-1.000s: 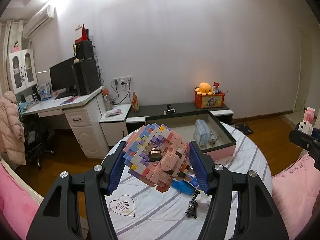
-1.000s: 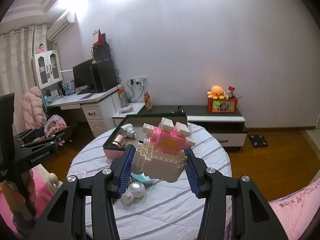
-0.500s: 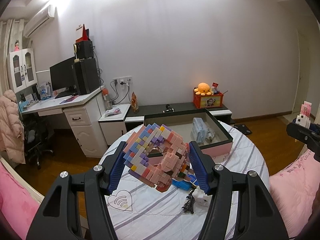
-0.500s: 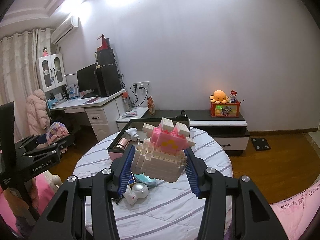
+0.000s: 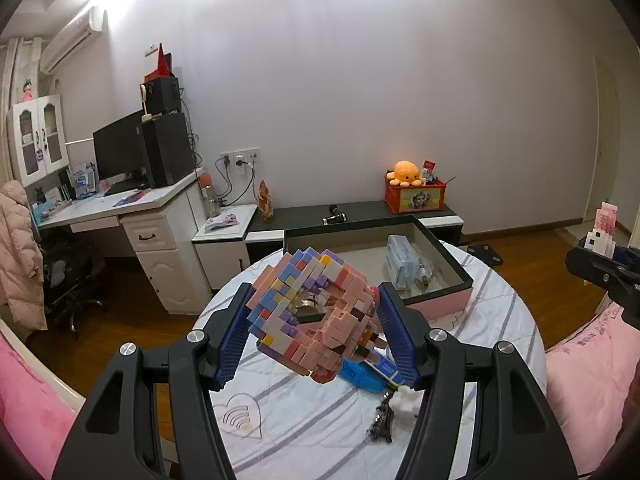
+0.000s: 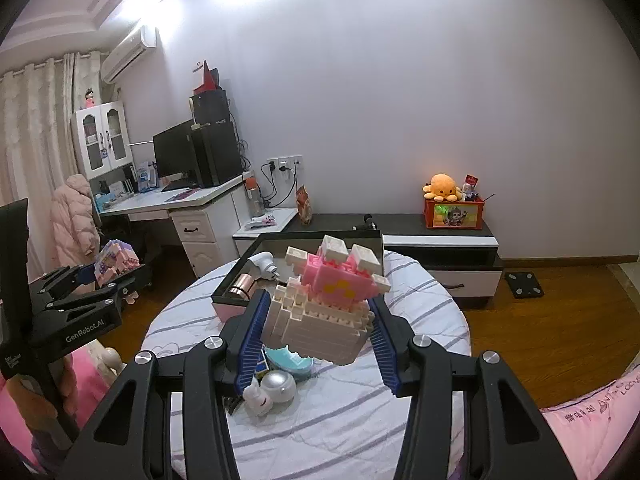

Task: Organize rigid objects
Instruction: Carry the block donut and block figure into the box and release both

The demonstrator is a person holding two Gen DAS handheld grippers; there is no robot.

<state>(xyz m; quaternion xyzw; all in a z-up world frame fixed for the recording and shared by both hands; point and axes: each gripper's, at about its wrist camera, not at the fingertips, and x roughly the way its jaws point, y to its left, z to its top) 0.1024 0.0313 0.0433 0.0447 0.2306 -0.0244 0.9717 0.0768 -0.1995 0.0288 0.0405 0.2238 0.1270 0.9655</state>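
left gripper (image 5: 314, 330): closed on the ring of blocks (image 5: 312, 316); the blue pads press it from both sides so it does not drop; it is up in the air over the tabletop (image 5: 320, 420)
right gripper (image 6: 318, 338): closed on the block castle (image 6: 322, 308); the pads squeeze its cream bottom part, which looks flat and good to hold; the pink top sticks up above them
box (image 5: 440, 300): open, at the far side of the tabletop, past both toys; I think they go in there
small things: a blue pack (image 5: 366, 372) and a round white jar (image 6: 278, 386) lie on the tabletop under the grippers
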